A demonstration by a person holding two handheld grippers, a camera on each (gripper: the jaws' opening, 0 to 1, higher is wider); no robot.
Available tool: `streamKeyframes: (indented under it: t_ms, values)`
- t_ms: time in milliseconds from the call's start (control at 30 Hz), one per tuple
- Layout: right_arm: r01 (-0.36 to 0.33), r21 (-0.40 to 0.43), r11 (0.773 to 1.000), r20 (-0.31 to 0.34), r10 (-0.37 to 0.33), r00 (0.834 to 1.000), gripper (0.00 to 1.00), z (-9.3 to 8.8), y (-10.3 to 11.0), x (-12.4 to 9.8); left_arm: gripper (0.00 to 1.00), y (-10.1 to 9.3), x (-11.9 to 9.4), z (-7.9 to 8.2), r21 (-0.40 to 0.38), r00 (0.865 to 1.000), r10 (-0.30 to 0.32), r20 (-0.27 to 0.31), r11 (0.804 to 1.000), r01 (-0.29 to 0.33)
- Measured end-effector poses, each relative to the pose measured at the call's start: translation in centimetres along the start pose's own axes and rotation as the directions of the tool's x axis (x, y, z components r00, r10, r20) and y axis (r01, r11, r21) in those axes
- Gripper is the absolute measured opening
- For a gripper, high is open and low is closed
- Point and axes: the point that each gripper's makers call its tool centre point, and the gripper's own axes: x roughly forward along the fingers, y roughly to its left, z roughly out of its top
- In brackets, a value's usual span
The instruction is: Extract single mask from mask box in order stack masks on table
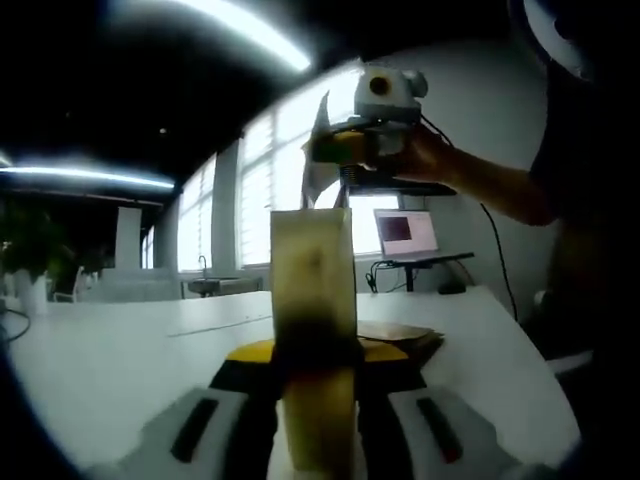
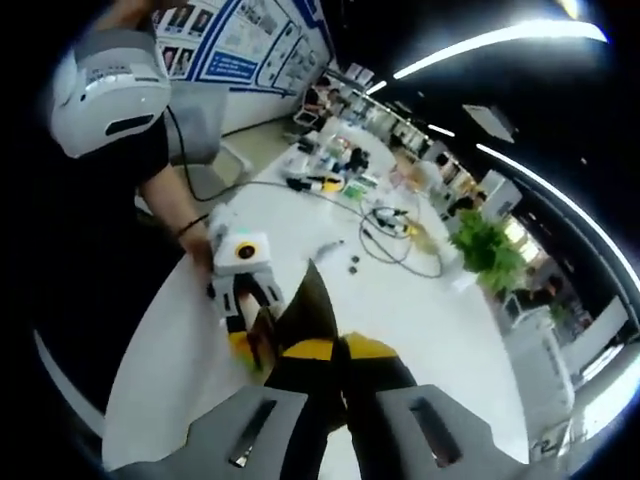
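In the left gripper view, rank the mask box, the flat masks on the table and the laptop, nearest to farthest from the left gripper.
1. mask box, held upright between its jaws.
2. masks, lying flat just behind, slightly right.
3. laptop, far back right, on a stand.

Dim, backlit by windows [image 1: 290, 170] (ceiling strips glare), edges warped.

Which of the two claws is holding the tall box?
The left claw, clamped on the tall tan box; the right claw, raised above it, pinches a thin mask instead.
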Motion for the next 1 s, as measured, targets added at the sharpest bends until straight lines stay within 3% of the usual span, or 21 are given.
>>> streamKeyframes:
  t_ms: [233,533,1000]
  values:
    - [0.021,-0.012,1.000,0.013,-0.021,1.000,0.00,0.1,0.0,0.1,0.32,0.1,0.0,-0.1,-0.004,1.000,0.000,0.000,1.000,0.000]
    - [0.074,0.033,0.997,0.026,-0.075,0.997,0.00,0.0,-0.4,-0.4,0.32,0.1,0.0,-0.1,-0.001,1.000,-0.002,0.000,1.000,0.002]
    - [0.205,0.125,0.971,0.085,-0.216,0.973,0.00,0.8,-2.1,-3.0,0.32,0.0,0.0,-0.1,-0.001,1.000,-0.001,-0.001,1.000,0.001]
